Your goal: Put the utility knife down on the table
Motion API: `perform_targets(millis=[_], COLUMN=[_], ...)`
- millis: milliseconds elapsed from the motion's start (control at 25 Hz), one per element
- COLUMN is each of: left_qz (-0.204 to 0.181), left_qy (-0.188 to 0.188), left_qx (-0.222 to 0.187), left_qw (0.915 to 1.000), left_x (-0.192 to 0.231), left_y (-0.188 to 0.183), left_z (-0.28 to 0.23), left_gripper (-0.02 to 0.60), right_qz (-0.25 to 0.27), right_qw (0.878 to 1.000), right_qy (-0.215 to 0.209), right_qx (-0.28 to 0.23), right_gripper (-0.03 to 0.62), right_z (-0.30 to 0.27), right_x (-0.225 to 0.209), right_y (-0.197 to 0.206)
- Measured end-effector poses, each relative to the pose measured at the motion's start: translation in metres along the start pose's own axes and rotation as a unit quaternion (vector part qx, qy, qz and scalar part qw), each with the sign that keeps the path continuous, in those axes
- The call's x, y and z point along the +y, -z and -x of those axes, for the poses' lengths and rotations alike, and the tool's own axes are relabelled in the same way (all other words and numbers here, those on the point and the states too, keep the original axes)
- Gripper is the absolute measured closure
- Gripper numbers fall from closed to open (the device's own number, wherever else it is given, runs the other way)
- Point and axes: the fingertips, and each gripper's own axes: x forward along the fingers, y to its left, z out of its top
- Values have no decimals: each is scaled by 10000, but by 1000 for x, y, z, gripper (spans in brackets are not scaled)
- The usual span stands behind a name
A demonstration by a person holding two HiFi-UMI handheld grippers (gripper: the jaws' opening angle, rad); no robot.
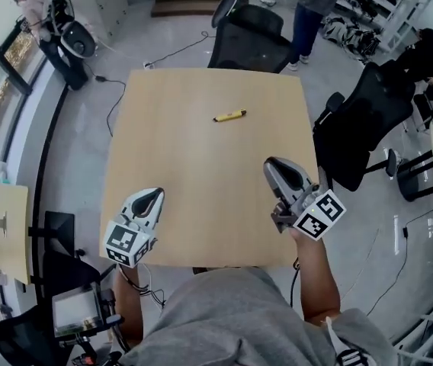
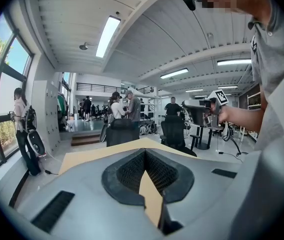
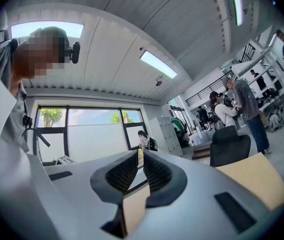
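Left claw closed, empty; only head view shows utility knife.

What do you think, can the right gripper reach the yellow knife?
Probably yes: the knife lies alone on the table, with nothing between it and the right gripper.

The grey plastic left gripper sits at the lower left of the head view, jaws together with nothing between them. The matching right gripper sits at the lower right, slightly higher in the frame. Its jaws are closed to a thin slit and empty, and a bare forearm extends behind it.
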Motion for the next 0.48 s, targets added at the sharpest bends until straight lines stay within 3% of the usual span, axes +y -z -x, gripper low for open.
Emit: perform_targets(millis=[200, 480], left_qz=[-124, -183], left_qy=[138, 71], left_qx=[-33, 184], left_qw=[9998, 9996], left_x=[-35, -91], left_y=[33, 55], left_z=[4, -57], left_gripper=[578, 577], right_qz=[200, 182], right_qw=[9996, 9991], right_qy=[199, 232], right_qx=[-99, -289], right_gripper=[554, 554], right_z=[66, 134], right_x=[24, -44], right_y=[29, 37])
